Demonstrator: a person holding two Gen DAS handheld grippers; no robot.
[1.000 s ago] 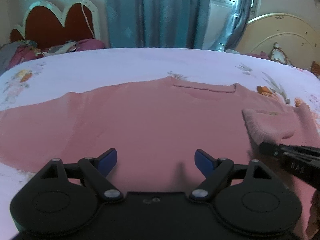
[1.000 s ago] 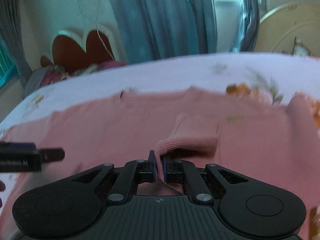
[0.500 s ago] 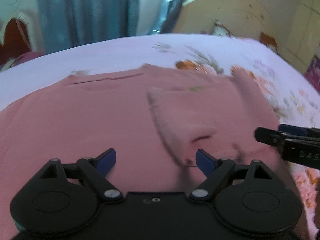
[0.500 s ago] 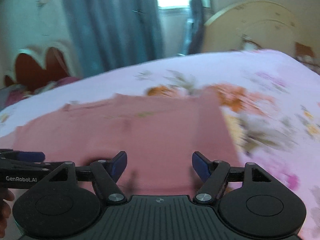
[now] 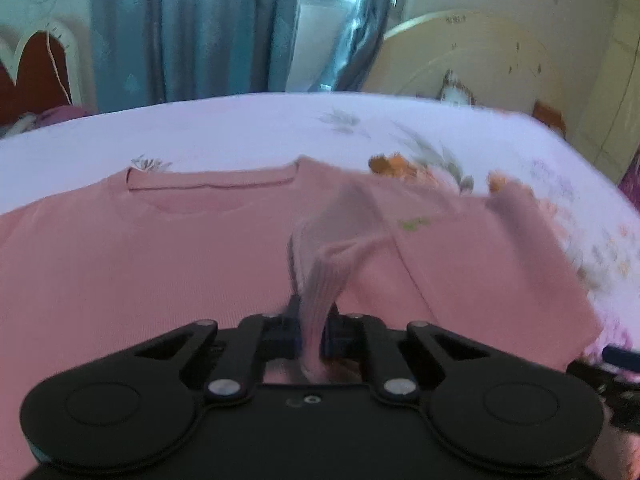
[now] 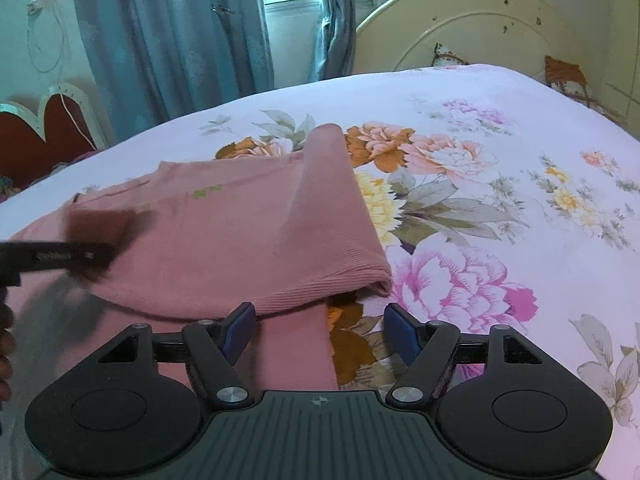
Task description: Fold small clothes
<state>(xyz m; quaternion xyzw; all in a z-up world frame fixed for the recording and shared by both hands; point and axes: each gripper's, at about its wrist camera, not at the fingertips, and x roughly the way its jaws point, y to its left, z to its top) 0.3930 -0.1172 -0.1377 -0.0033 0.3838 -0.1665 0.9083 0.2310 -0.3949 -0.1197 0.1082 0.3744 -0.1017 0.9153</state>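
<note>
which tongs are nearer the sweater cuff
Left. The left tongs are shut on the cuff; the right tongs hang open by the sweater's folded side.

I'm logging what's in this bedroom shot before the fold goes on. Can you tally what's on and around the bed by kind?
Pink sweaters: 1
Floral bedsheets: 1
Claws: 2, the left claw shut on the sweater's ribbed cuff, the right claw open
Headboards: 2, cream and red
Blue curtains: 1
Total: 7
</note>
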